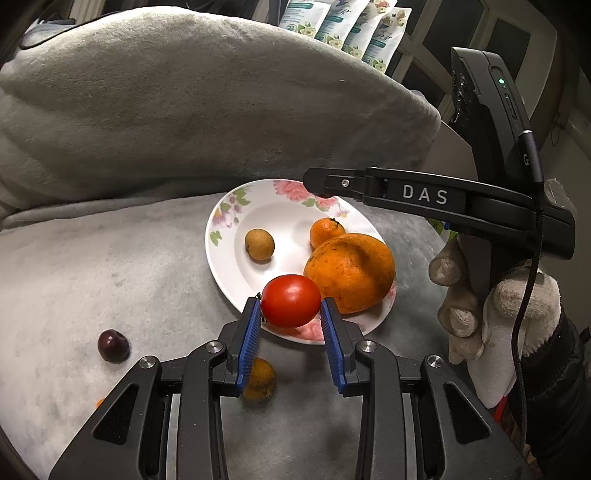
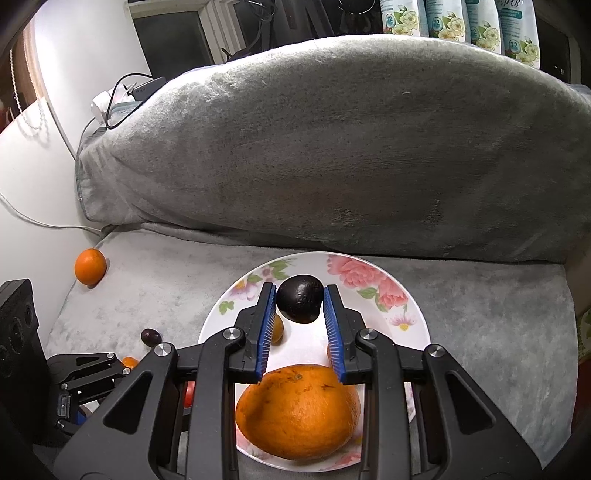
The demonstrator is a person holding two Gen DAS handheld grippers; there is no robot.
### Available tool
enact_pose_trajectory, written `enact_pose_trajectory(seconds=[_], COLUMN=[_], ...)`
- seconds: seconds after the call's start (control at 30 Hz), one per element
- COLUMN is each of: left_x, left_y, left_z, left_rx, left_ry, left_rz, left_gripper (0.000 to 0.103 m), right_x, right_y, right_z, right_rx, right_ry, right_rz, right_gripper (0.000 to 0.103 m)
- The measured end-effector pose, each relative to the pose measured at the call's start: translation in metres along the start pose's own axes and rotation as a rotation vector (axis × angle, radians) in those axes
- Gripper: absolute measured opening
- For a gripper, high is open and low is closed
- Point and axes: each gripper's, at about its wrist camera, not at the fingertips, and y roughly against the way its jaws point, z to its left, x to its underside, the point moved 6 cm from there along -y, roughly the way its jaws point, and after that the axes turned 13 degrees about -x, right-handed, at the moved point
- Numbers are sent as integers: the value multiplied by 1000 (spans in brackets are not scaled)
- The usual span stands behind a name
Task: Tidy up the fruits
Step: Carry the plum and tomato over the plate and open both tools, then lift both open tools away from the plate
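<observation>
A floral white plate (image 1: 225,236) (image 2: 413,325) lies on a grey blanket. On it are a large orange (image 1: 351,273) (image 2: 299,410), a small mandarin (image 1: 327,230) and a tan longan (image 1: 259,244). My left gripper (image 1: 291,312) is shut on a red tomato (image 1: 291,301), held over the plate's near rim. My right gripper (image 2: 300,301) is shut on a dark plum-like fruit (image 2: 300,299) above the plate's far half; in the left wrist view its fingers (image 1: 340,182) reach over the plate's far rim. Loose on the blanket lie a dark cherry (image 1: 113,345) (image 2: 150,336), a small mandarin (image 1: 260,378) and an orange (image 2: 90,266).
A big grey-covered cushion (image 1: 184,110) (image 2: 332,147) rises right behind the plate. A gloved hand (image 1: 491,314) holds the right gripper's handle. Packets with flower prints (image 1: 351,29) (image 2: 461,22) stand behind the cushion. Cables and a plug (image 2: 122,96) lie at the far left.
</observation>
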Motion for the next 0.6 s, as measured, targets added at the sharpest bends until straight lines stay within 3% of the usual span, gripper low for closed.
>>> enact_pose_trajectory(seconds=[0.1,0.13,0.2,0.27,0.33,0.4,0.5,0.6], left_x=[-1,-1,-1,-2,-3,-4,-5,-6], left_y=[0,0,0,0,1,2,4,2], left_z=[-1,-1,-2,-3,-3,-3,-3,0], left_rx=[0,-2,-6,-3,-1,-3,-14,-39], left_ry=[-5,-7,-8,-8,-10,-15,-9,4], left_rz=[-2,-2,-4,-9,-11,-19,-29,-21], left_gripper=[32,32,32,34,41,59,70,75], right_x=[0,0,-1,-2,-3,-5,-6,-7], right_y=[-3,-3,-1,1,3,5,10,14], right_z=[1,1,1,1,1,1,0,-1], right_rx=[3,3,11,14,11,15,24,34], right_ry=[-2,-2,0,1,-3,-5,-8,-14], right_rz=[5,4,-10,-25,-32,-38,-59,-79], right_gripper=[31,37,62,64,64,70,83,89])
